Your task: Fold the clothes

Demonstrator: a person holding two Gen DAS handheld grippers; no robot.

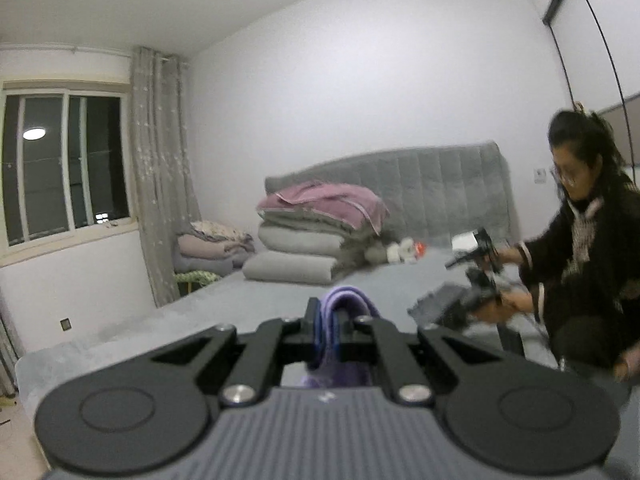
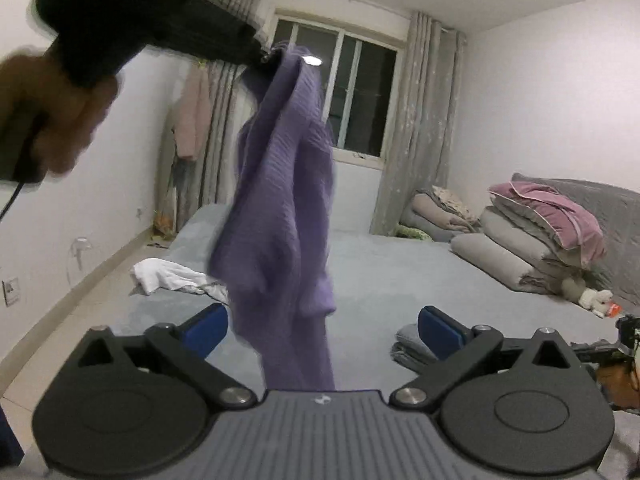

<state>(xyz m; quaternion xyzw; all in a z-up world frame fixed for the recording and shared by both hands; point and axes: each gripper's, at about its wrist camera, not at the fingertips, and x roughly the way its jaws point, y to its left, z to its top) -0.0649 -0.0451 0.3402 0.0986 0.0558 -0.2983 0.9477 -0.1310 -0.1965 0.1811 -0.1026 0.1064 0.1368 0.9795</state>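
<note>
Hanging lengthwise from the left hand-held gripper [image 2: 268, 58], whose fingers are clamped on its top edge, the purple garment [image 2: 280, 208] dangles above the bed [image 2: 400, 276], just ahead of the right hand-held gripper [image 2: 322, 330], which waits spread apart near its lower end.

Stacked bedding [image 2: 536, 236] — curtained window [image 2: 340, 92]

A purple ribbed knit garment [image 2: 280, 208] hangs in the air at the centre of the right wrist frame, pinched at its top edge, draping long and bunched above the grey bed [image 2: 380, 276]. A fold shows low centre in the left wrist frame.
</note>
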